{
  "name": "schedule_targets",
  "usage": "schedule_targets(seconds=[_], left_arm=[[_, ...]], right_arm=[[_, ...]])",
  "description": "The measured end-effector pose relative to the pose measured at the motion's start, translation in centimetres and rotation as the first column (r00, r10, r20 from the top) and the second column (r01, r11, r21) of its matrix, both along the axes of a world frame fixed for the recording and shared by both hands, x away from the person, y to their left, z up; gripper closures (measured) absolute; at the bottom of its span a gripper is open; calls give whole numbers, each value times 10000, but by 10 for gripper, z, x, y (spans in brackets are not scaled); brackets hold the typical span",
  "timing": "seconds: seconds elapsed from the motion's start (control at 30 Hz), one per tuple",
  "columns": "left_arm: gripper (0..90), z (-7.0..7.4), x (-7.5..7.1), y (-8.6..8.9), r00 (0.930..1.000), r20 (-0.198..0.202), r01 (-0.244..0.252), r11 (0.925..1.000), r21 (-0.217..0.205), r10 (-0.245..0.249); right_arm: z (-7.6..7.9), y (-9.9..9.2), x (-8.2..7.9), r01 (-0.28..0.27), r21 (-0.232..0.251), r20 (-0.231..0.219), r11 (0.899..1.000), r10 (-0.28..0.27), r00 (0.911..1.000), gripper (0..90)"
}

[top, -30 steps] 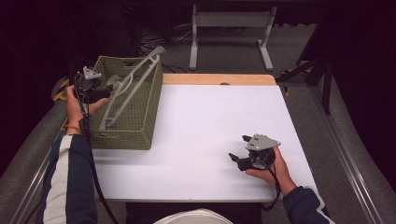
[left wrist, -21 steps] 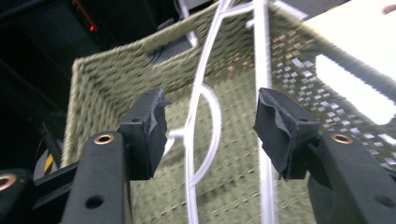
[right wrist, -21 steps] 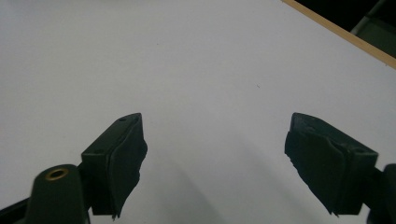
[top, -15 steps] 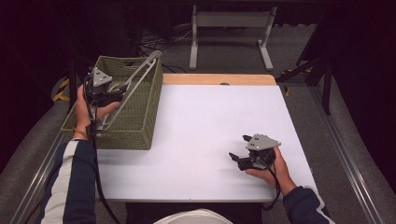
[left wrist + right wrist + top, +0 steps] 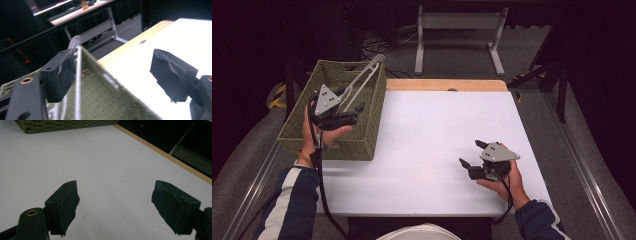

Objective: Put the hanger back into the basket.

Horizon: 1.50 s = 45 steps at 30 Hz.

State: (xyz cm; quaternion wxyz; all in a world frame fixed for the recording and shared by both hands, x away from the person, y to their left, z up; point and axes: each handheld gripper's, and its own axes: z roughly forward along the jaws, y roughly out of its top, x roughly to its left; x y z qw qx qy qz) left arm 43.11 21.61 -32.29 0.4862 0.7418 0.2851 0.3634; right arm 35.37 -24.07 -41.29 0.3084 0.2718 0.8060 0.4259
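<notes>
- The woven green basket (image 5: 364, 120) at the table's (image 5: 437, 130) left edge is partly hidden; its contents are blurred.
- A grey metal frame (image 5: 362, 82) is leaned inside.
- The left gripper (image 5: 357, 111) is held wide open, empty, over the basket.
- The right gripper (image 5: 472, 153) is held wide open, empty, above smooth white tabletop.

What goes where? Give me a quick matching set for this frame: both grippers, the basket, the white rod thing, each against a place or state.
1. left gripper
2. right gripper
3. woven basket
4. white metal frame

a. low over the bare white tabletop, jaws open
b. leans inside the basket, its top past the rim
c. above the basket, jaws open
d. on the table's left edge

Pairs: 1-c, 2-a, 3-d, 4-b
</notes>
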Motion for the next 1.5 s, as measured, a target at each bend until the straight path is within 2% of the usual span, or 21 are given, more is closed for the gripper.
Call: schedule_targets(seconds=[0.17, 0.3, 0.4, 0.47, 0.5, 0.53, 0.57, 0.7, 0.73, 0.8, 0.87, 0.9, 1.07, 1.1, 1.13, 1.2, 1.3, 1.5], left_arm=[[167, -2, -20, -12, 9974, 242, 674, 9977, -10, -673], [156, -5, -36, -19, 9922, 413, 1186, 9926, -271, -1175], [142, -9, -49, -26, 9857, 619, 1586, 9870, -245, -1568], [132, -12, -56, -30, 9791, 618, 1961, 9799, -357, -1937], [125, -13, -58, -31, 9782, 576, 2018, 9787, -383, -1994], [117, -16, -61, -34, 9738, 507, 2234, 9741, -353, -2216], [111, -16, -61, -34, 9738, 507, 2234, 9741, -353, -2216], [95, -32, -73, -42, 9668, 569, 2495, 9684, -35, -2490], [87, -36, -75, -44, 9645, 549, 2587, 9659, 22, -2585], [77, -40, -77, -45, 9647, 601, 2561, 9666, 109, -2562], [73, -47, -80, -46, 9621, 592, 2661, 9639, 74, -2661], [72, -52, -81, -47, 9632, 467, 2651, 9642, -29, -2647], [69, -64, -85, -47, 9673, 435, 2500, 9682, 31, -2499], [69, -71, -87, -46, 9694, 293, 2433, 9698, 147, -2436], [70, -71, -87, -46, 9694, 293, 2433, 9698, 147, -2436], [72, -78, -88, -45, 9693, -5, 2460, 9692, 99, -2461], [70, -85, -90, -43, 9702, -134, 2423, 9698, 277, -2420], [73, -106, -95, -35, 9778, -563, 2042, 9783, 361, -2020]], right_arm=[[2, 3, -3, -64, 115, 143, 9999, 62, 9999, 208], [3, 5, -5, -106, 176, 222, 9998, 102, 9997, 207], [3, 7, -6, -77, 194, 309, 9998, 71, 9995, 203], [2, 8, -7, -89, 256, 340, 9996, 80, 9994, 198], [2, 9, -7, -80, 228, 375, 9997, 71, 9993, 196], [2, 9, -8, -90, 222, 388, 9997, 82, 9992, 195], [2, 9, -8, -90, 222, 388, 9997, 82, 9992, 195], [0, 13, -8, -33, 103, 537, 9999, 28, 9986, 162], [-1, 13, -8, 17, 142, 553, 9999, -25, 9985, 154], [-1, 12, -7, 46, 196, 501, 9998, -56, 9987, 147], [-1, 12, -7, 136, 328, 477, 9994, -152, 9987, 134], [-1, 11, -7, 180, 333, 528, 9993, -197, 9984, 133], [-2, 11, -9, 149, 517, 744, 9986, -188, 9971, 120], [-3, 11, -10, 107, 580, 843, 9983, -156, 9963, 120], [-3, 11, -10, 107, 580, 843, 9983, -156, 9963, 120], [-3, 11, -12, 67, 588, 1097, 9982, -131, 9939, 118], [-4, 12, -12, 101, 542, 1101, 9985, -160, 9938, 112], [-8, 15, -13, 51, 341, 1019, 9994, -86, 9948, 109]])
